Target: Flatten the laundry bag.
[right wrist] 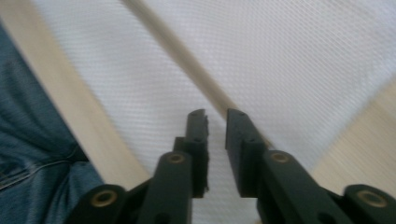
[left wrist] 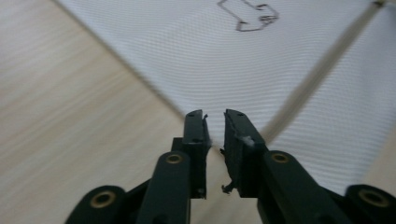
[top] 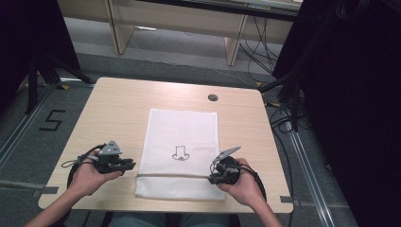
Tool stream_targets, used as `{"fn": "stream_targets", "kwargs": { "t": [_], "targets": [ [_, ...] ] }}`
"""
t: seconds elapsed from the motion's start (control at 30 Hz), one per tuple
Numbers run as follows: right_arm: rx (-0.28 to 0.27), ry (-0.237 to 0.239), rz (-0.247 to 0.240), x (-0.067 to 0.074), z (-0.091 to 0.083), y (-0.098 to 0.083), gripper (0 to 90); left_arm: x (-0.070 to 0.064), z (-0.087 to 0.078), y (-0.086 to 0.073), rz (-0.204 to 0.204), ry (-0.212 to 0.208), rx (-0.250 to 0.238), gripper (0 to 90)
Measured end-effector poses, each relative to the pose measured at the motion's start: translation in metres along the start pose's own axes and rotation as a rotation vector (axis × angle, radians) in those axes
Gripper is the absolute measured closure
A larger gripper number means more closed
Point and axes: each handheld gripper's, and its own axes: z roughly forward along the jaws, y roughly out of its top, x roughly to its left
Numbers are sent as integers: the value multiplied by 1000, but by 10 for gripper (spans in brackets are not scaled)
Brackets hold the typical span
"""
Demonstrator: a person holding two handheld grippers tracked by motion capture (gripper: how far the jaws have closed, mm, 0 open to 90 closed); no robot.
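A white cloth bag [top: 182,127] lies flat on the wooden table [top: 113,113], with a small black outline drawing [top: 180,152] at its middle and a tan drawstring band [top: 172,175] across it near the front. My left gripper [top: 132,165] lies at the bag's left edge, at the end of the band. In the left gripper view the jaws [left wrist: 215,114] stand a narrow gap apart where the cloth [left wrist: 210,56] and the band [left wrist: 322,70] meet. My right gripper [top: 211,178] is at the right end of the band [right wrist: 177,51], its jaws [right wrist: 215,113] likewise a narrow gap apart over the cloth [right wrist: 280,56].
A round cable hole [top: 213,97] sits in the table behind the bag. The table's front edge runs just under both hands, and the person's jeans [right wrist: 28,140] lie below it. Desk legs and cables stand on the floor beyond the table.
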Motion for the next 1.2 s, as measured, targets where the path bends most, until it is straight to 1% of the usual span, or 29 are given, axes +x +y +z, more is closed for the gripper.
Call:
{"fn": "stream_targets", "kwargs": {
  "t": [0.03, 0.1, 0.13, 0.17, 0.2, 0.23, 0.3, 0.33, 0.37, 0.4, 0.43, 0.47, 0.5, 0.57, 0.6, 0.63, 0.67, 0.7, 0.73, 0.77, 0.8, 0.83, 0.87, 0.9, 0.93, 1.03, 1.07, 1.13, 1.2],
  "targets": [
    [12, -18, 16, -6, 0, -2, 897, -5, 2, 2, 14, -15, 2, 820],
    [43, -57, 62, -16, 2, -6, 900, -12, 7, 6, 65, -24, 17, 852],
    [70, -73, 111, -19, 1, -8, 900, -16, 10, 7, 56, -33, 20, 861],
    [63, -83, 97, -24, 3, -9, 900, -20, 13, 9, 75, -31, 30, 868],
    [63, -83, 97, -24, 3, -9, 900, -20, 13, 9, 75, -31, 30, 872],
    [79, -98, 145, -28, 4, -12, 900, -24, 19, 12, 105, -49, 49, 872],
    [88, -105, 160, -30, 5, -12, 900, -27, 23, 12, 99, -55, 60, 870],
    [71, -98, 150, -34, 9, -14, 900, -27, 29, 12, 123, -46, 80, 869],
    [71, -98, 150, -34, 9, -14, 900, -27, 29, 12, 123, -46, 80, 868],
    [88, -95, 176, -32, 13, -14, 900, -27, 33, 10, 114, -49, 95, 868],
    [85, -101, 150, -34, 15, -14, 900, -26, 33, 10, 135, -40, 104, 868],
    [85, -103, 158, -34, 16, -13, 900, -25, 34, 9, 130, -38, 116, 868],
    [81, -98, 155, -34, 16, -12, 900, -25, 34, 8, 144, -34, 123, 868],
    [83, -99, 149, -34, 16, -12, 900, -24, 34, 8, 150, -32, 130, 866],
    [91, -96, 166, -33, 17, -12, 900, -24, 35, 6, 129, -32, 139, 866],
    [96, -103, 174, -32, 17, -11, 900, -23, 35, 6, 131, -30, 152, 865],
    [85, -95, 160, -30, 18, -11, 900, -22, 35, 5, 142, -22, 163, 864],
    [88, -94, 151, -30, 19, -11, 900, -21, 34, 5, 159, -29, 178, 863],
    [81, -95, 135, -29, 19, -10, 900, -22, 34, 5, 139, -26, 169, 863],
    [92, -96, 151, -27, 19, -10, 900, -22, 33, 4, 122, -23, 175, 863],
    [84, -93, 128, -27, 20, -10, 900, -20, 32, 4, 137, -18, 188, 862],
    [84, -82, 126, -27, 20, -10, 900, -20, 31, 4, 137, -28, 182, 861],
    [84, -77, 126, -26, 21, -9, 900, -19, 30, 3, 123, -25, 194, 859],
    [84, -77, 126, -26, 21, -9, 900, -19, 30, 3, 123, -25, 194, 858],
    [77, -72, 110, -26, 22, -9, 900, -18, 28, 2, 126, -17, 201, 855],
    [75, -69, 123, -24, 23, -8, 900, -16, 27, 2, 126, -22, 196, 853],
    [75, -66, 119, -24, 23, -8, 900, -17, 27, 1, 107, -22, 197, 853],
    [79, -56, 125, -23, 23, -8, 900, -15, 26, 2, 125, -10, 208, 849],
    [73, -52, 118, -24, 23, -8, 900, -16, 26, 2, 109, -17, 192, 838]
  ]
}}
